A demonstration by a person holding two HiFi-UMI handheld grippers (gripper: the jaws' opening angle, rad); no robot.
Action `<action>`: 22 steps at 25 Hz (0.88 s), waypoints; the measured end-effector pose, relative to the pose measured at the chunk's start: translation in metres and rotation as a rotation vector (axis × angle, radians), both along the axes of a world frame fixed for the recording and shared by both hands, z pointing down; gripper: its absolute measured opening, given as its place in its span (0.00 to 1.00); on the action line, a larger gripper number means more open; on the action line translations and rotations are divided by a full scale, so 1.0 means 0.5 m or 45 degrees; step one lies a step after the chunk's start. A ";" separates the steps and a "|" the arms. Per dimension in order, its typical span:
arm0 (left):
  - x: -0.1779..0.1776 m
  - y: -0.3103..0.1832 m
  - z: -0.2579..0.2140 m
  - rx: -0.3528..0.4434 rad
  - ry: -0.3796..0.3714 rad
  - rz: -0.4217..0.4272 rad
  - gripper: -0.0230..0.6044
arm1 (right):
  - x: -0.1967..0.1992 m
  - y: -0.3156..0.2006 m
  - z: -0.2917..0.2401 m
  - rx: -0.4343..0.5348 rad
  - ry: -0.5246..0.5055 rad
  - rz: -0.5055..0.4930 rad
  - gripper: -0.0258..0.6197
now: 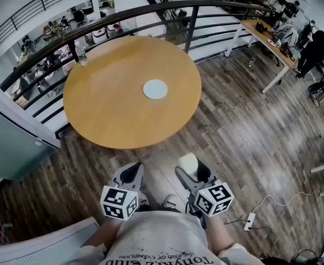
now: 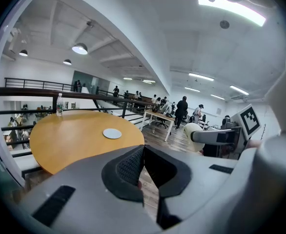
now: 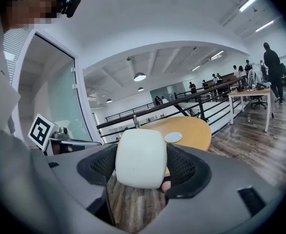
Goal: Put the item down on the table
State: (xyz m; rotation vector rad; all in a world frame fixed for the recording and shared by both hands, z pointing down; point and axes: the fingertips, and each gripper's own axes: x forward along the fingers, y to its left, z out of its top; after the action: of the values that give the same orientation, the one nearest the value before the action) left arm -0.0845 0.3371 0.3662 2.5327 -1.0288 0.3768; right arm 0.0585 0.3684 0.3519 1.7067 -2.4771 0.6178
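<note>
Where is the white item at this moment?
In the right gripper view the white item sits clamped between the right gripper's jaws, over the wood floor, short of the round table.

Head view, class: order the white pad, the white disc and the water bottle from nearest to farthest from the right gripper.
1. The white pad: held in the right gripper, close to the person.
2. The white disc: middle of the round table, ahead.
3. The water bottle: the table's far left edge.
</note>
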 end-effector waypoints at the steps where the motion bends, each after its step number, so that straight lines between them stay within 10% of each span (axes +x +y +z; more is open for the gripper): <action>1: -0.007 -0.002 0.001 -0.001 0.003 0.000 0.07 | -0.005 -0.001 0.000 0.000 0.004 0.003 0.53; 22: -0.111 -0.113 0.013 0.028 0.044 0.068 0.07 | -0.055 -0.098 0.010 -0.023 0.033 0.112 0.53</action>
State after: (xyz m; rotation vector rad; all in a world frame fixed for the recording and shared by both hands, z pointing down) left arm -0.1402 0.2804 0.3724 2.5812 -0.9588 0.3371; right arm 0.0310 0.3195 0.3567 1.8137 -2.3825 0.6202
